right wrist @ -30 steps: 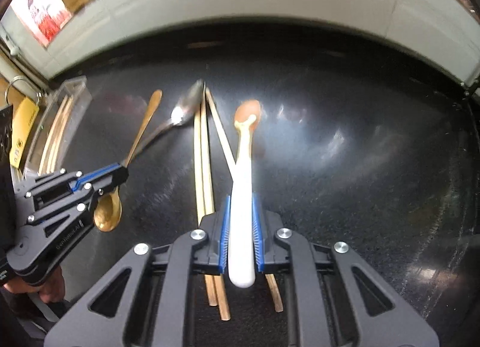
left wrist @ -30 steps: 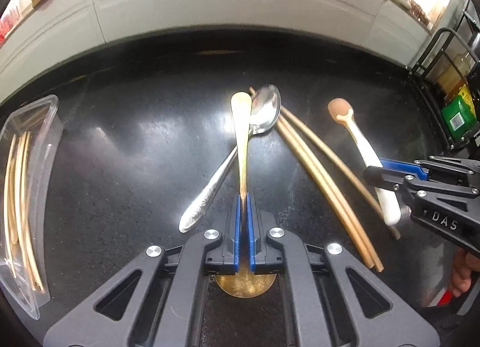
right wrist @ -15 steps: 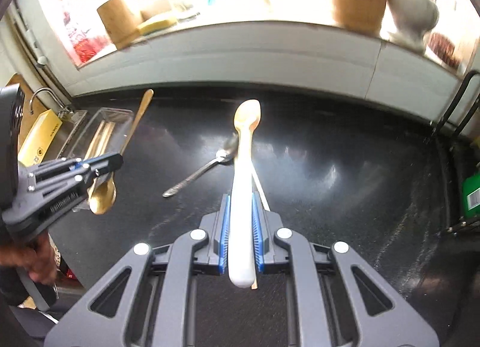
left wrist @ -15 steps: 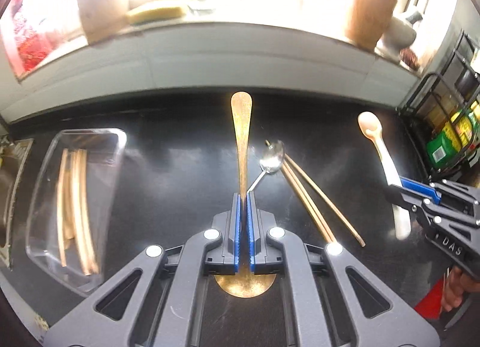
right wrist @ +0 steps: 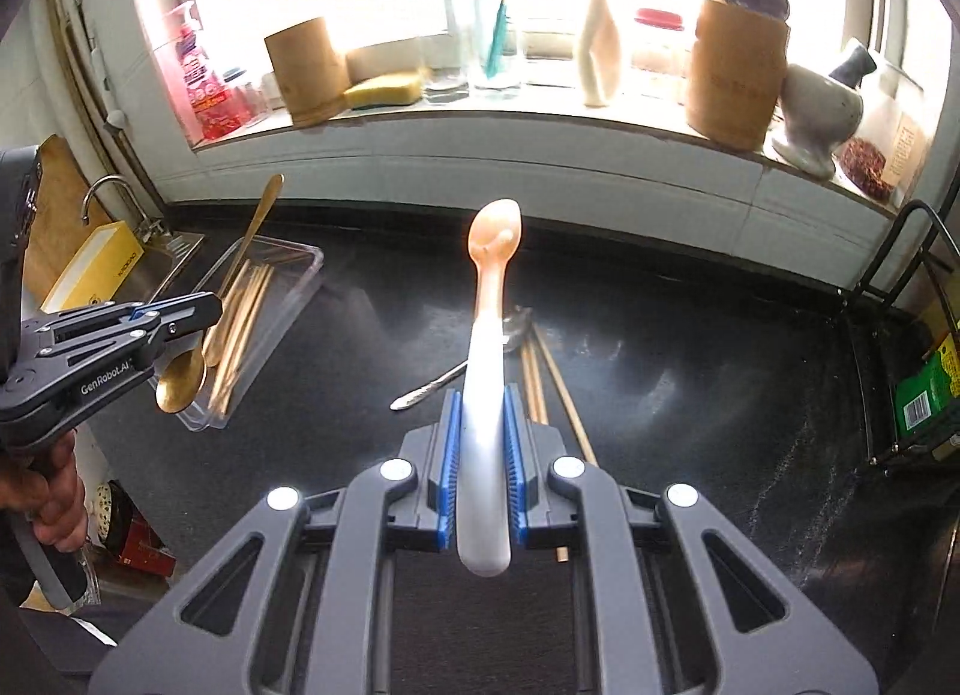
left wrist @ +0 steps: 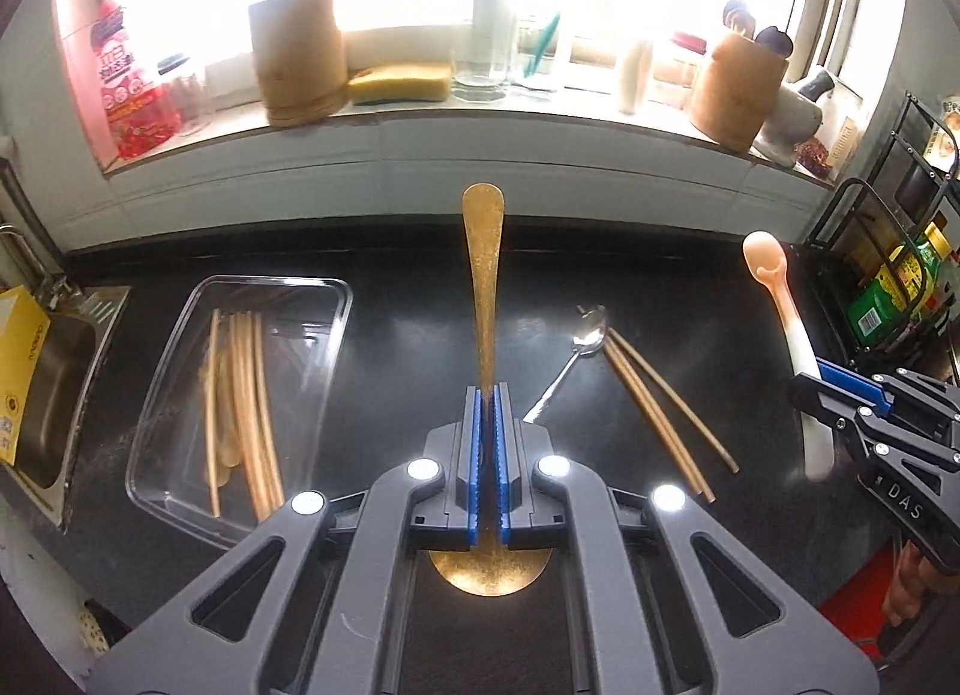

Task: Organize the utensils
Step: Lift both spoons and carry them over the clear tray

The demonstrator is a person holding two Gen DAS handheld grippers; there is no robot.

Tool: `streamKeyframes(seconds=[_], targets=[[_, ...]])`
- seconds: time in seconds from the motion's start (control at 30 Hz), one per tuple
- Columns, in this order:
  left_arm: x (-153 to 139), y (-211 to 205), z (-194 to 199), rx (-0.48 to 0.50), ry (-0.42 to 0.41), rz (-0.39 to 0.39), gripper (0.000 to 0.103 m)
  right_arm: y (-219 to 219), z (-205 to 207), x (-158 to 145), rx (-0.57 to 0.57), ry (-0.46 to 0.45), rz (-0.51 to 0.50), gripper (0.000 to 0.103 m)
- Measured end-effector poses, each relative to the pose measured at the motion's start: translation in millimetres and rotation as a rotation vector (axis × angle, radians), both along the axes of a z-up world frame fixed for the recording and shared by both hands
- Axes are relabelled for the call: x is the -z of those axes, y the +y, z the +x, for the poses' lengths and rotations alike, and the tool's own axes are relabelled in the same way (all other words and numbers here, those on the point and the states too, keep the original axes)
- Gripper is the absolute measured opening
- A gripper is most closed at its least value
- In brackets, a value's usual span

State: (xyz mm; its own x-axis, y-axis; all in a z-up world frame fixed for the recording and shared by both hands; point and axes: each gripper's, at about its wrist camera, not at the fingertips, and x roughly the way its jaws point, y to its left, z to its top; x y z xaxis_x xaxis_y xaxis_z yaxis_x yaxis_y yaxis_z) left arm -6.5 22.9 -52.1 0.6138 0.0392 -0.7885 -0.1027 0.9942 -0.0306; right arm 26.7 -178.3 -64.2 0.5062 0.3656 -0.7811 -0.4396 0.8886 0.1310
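From the left wrist camera, the left gripper (left wrist: 486,395) is clamped on a gold spoon (left wrist: 483,287): the blue pads squeeze the thin handle, the handle end points far toward the windowsill, and the bowl sits near, below the fingers. The spoon is held up off the black countertop (left wrist: 420,335). To the left on the counter lies a clear plastic tray (left wrist: 312,347) with several wooden chopsticks (left wrist: 252,401) inside, lengthwise. To the right of the gripper a silver spoon (left wrist: 570,359) lies on the counter, its bowl touching the far ends of a loose bundle of chopsticks (left wrist: 660,413). At the far right edge the right gripper (left wrist: 822,389) pinches a white spoon (left wrist: 792,335) with a pinkish bowl, raised above the counter.

From the right wrist camera, the right gripper (right wrist: 483,413) is closed on the white spoon (right wrist: 489,347), its thick handle between the blue pads and its pink bowl pointing far. Beyond it, the silver spoon (right wrist: 438,383) and loose chopsticks (right wrist: 540,377) lie on the countertop (right wrist: 690,383). At left, the left gripper (right wrist: 198,305) holds the gold spoon (right wrist: 204,347) above the near end of the tray (right wrist: 300,281), bowl down and handle slanting up and away.
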Motion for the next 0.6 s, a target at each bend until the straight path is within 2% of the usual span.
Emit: streamKeyframes(seconds=[0.3,0.6], targets=[[-0.7,48.4,-27.3,-0.074,-0.005,-0.014,0.004,55.3,-10.1,-14.9,-0.072,-0.023,-0.016,0.015],[4.2,124.4,-54.5,-0.187,0.003,-0.012,0.004,145.8,-14.4,-11.9,-0.19,-0.024,-0.007,0.015]])
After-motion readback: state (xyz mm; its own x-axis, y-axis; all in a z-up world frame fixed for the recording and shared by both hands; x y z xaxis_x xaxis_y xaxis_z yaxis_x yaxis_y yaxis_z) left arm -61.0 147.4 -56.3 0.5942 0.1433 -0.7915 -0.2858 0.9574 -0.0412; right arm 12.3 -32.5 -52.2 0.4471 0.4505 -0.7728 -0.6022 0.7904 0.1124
